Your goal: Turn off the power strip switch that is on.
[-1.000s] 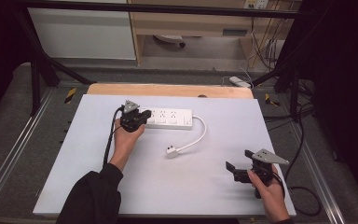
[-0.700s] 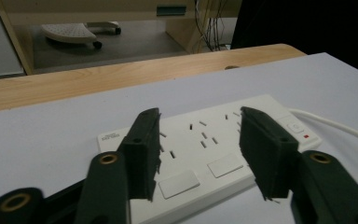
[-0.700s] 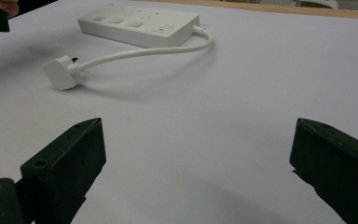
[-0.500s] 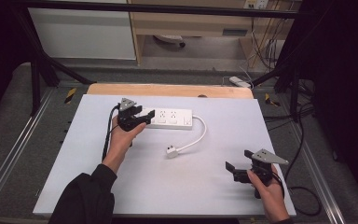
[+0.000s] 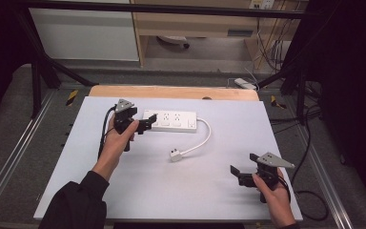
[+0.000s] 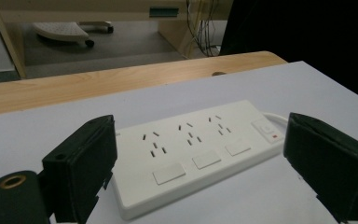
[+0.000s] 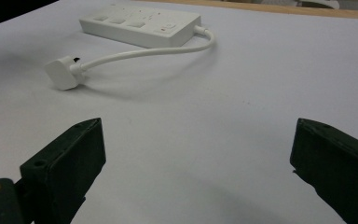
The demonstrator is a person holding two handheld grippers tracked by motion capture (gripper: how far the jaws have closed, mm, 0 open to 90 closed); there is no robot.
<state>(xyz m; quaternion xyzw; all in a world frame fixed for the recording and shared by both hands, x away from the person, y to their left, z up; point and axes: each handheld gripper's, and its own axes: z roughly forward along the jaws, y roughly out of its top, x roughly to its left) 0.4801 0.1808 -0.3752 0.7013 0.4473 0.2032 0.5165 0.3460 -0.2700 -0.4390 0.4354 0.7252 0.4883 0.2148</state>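
Note:
A white power strip (image 5: pixel 171 120) lies flat at the back middle of the white table (image 5: pixel 124 191). Its cord (image 5: pixel 201 140) curls forward to a white plug (image 5: pixel 175 154). My left gripper (image 5: pixel 147 122) is open at the strip's left end. In the left gripper view the strip (image 6: pixel 191 154) with three sockets lies between and just ahead of the wide-apart jaws of my left gripper (image 6: pixel 205 154). My right gripper (image 5: pixel 243 163) is open near the front right, holding nothing. In the right gripper view its open jaws (image 7: pixel 200 154) face the plug (image 7: pixel 63 73) and the strip (image 7: pixel 140 21) farther off.
A wooden board (image 5: pixel 171 91) borders the table's far edge. Metal frame rails (image 5: pixel 9 157) run along both sides. Cables (image 5: pixel 310 143) hang off the right. A white cabinet (image 5: pixel 86 33) and a shelf stand behind the table.
My left gripper has edged slightly forward to the strip's left end. The right gripper, strip and plug have stayed put.

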